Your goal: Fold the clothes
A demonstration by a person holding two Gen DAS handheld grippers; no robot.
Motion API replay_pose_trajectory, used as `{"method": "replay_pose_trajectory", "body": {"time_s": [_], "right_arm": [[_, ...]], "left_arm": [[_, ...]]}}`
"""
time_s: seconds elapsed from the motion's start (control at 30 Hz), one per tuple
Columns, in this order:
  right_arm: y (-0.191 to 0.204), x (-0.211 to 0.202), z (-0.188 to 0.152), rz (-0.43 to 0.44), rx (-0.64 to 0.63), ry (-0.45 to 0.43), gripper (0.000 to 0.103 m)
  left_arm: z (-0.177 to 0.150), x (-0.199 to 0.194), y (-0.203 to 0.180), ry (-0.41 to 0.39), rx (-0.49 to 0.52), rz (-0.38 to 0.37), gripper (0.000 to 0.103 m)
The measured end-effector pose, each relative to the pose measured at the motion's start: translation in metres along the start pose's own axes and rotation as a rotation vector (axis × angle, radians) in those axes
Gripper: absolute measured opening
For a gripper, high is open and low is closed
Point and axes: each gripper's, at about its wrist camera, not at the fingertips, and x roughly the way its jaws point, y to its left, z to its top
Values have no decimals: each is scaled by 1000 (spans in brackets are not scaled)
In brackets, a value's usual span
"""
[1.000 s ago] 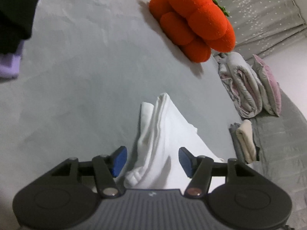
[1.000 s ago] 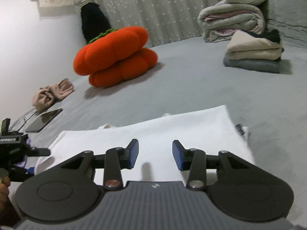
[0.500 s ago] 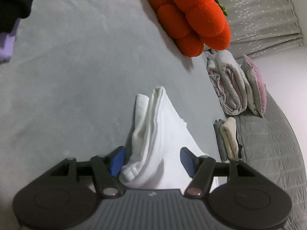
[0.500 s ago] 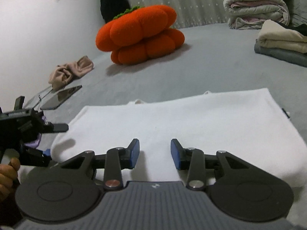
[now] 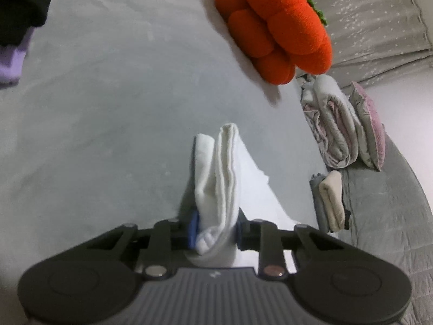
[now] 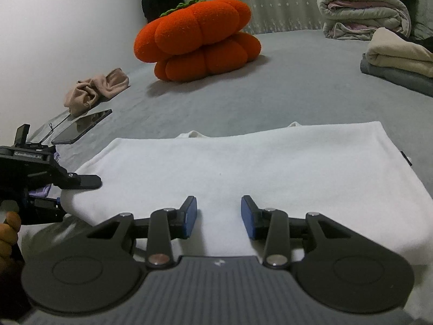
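1. White garment lies folded flat on the grey bed, near the front edge, right in front of both grippers; in the left wrist view its near edge is bunched into thick layered folds.
2. Left gripper: its jaws are closing, and the blue pads already press on the bunched white folds from both sides, so the cloth is pinched between the fingers.
3. In the right wrist view the same left gripper sits at the garment's left end, with a hand wrapped on its handle at the frame's edge.
4. Right gripper: its fingers stand spread apart above the near part of the white cloth, with nothing clamped between them; whether the tips touch the fabric I cannot tell.
5. Just beyond the left end of the garment, a dark phone or tablet lies flat on the bed, with a crumpled beige cloth beside it.
6. Further back, an orange pumpkin-shaped cushion with a green top rests on the bed, well apart from the garment.
7. To the right, a stack of folded clothes, beige on grey, sits near the bed's edge.
8. Behind that, a rolled quilt is piled up; the left wrist view shows a pink pillow leaning against it.
9. At the far back hangs a grey curtain with small white stars.
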Motion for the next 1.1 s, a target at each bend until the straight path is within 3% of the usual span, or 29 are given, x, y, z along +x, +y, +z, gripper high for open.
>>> {"method": "replay_pose_trajectory", "body": {"time_s": [0.27, 0.47, 0.67, 1.1], "right_arm": [[-3, 0, 1, 12, 24, 2, 40], [-20, -7, 6, 93, 155, -8, 41], [-52, -19, 11, 193, 359, -29, 41], [-112, -50, 9, 288, 655, -106, 43]], "left_arm": [[-4, -15, -42, -43, 64, -54, 24], [-11, -19, -85, -43, 158, -127, 24], [-26, -6, -123, 0, 228, -195, 24], [-71, 58, -170, 139, 309, -250, 25]]}}
